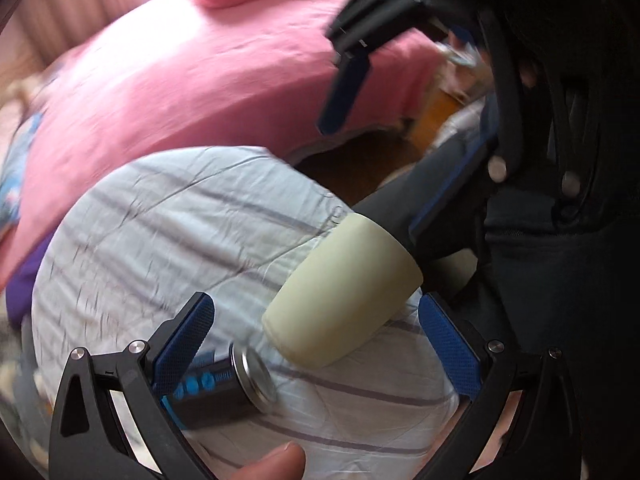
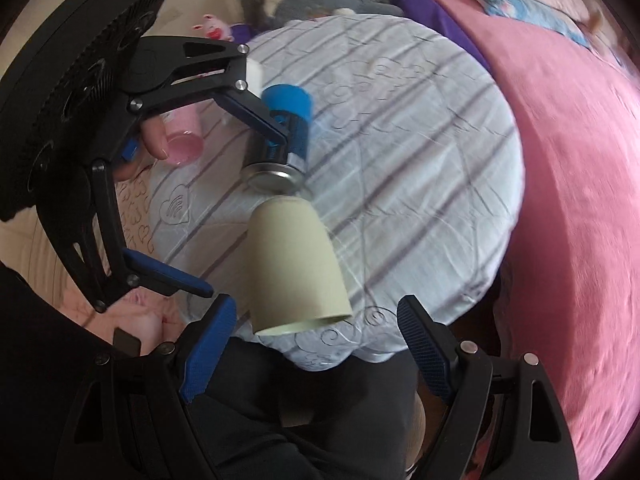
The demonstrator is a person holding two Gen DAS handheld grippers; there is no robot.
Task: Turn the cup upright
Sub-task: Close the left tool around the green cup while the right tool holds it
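- My left gripper's finger (image 2: 256,114) hides part of the blue can (image 2: 286,128).
- The pink cup (image 2: 184,142), centre left, sits half behind a thumb.
- Upper-right bedding (image 2: 560,20) is blurred.

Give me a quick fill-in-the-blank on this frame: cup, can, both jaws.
1. The cream cup lies on its ____.
2. The can beside the cup has a ____ cap.
3. The right gripper has its jaws ____ around the cup's rim end.
4. The left gripper grips ____.

Missing: side; blue; open; nothing
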